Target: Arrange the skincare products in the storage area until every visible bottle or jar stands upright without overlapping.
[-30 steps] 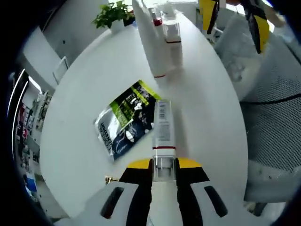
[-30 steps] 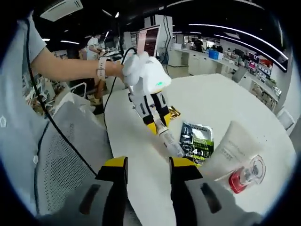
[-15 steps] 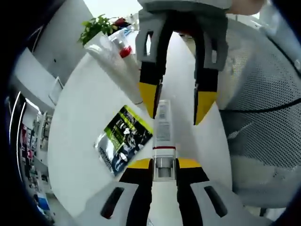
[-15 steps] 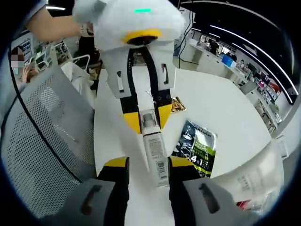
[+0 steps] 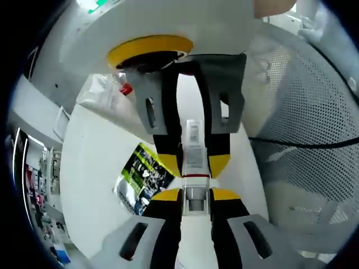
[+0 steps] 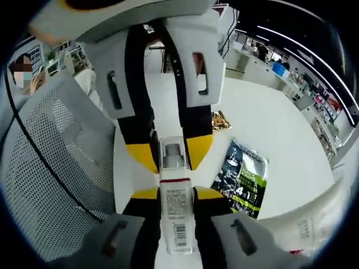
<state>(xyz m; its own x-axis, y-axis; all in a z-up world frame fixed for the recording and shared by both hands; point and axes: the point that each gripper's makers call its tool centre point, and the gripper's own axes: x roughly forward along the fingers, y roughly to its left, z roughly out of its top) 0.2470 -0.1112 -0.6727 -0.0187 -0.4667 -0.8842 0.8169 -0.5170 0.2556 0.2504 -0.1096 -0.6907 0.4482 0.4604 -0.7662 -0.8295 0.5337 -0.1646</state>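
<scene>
Since a moment ago the right gripper [image 5: 194, 162] has come in to close around the slim bottle [image 5: 194, 154], which the left gripper [image 5: 196, 197] grips by its cap end above the white table [image 5: 90, 185]. Both seem clamped, though the right's contact is hard to judge; we should confirm it before the left lets go, then stand the bottle upright clear of the sachet [image 5: 143, 175].

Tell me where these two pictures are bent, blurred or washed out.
Left gripper view: the right gripper looms large and bulges, its white housing blown out at the top; the table curves. Right gripper view: the bottle label is sharp, the white tube at the edge smeared.
</scene>
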